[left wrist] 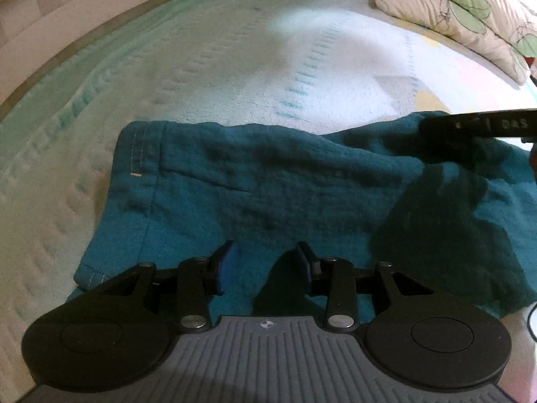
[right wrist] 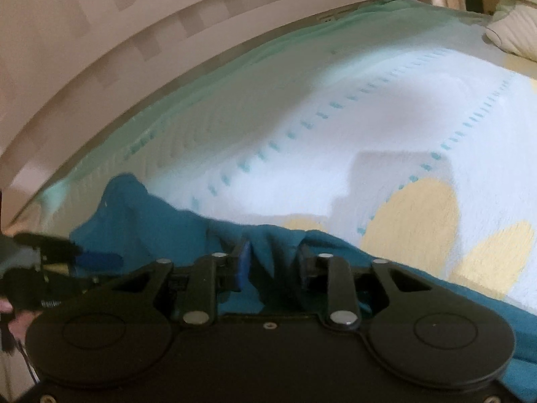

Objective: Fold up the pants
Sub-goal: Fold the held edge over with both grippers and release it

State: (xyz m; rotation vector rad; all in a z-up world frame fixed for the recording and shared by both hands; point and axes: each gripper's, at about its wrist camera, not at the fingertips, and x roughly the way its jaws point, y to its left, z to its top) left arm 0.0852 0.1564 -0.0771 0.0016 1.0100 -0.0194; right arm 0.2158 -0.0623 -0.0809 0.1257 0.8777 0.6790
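Teal pants (left wrist: 268, 174) lie crumpled across the bed, their pale-stitched seam (left wrist: 137, 154) at the left. My left gripper (left wrist: 266, 262) hovers low over the near part of the cloth. Its jaws stand apart and nothing is pinched between them. My right gripper (right wrist: 273, 262) sits on the far right edge of the pants (right wrist: 161, 221), with a raised fold of teal cloth filling the gap between its pads. In the left wrist view it reaches in from the right as a black bar (left wrist: 433, 127). The left gripper (right wrist: 100, 260) shows at the left of the right wrist view, held by a hand (right wrist: 16, 319).
The bed cover (left wrist: 235, 67) is white with teal stitch lines, yellow patches (right wrist: 416, 215) and a pale green border. A leaf-print pillow (left wrist: 463, 10) lies at the far right. A beige bed rail (right wrist: 167, 30) curves along the far side.
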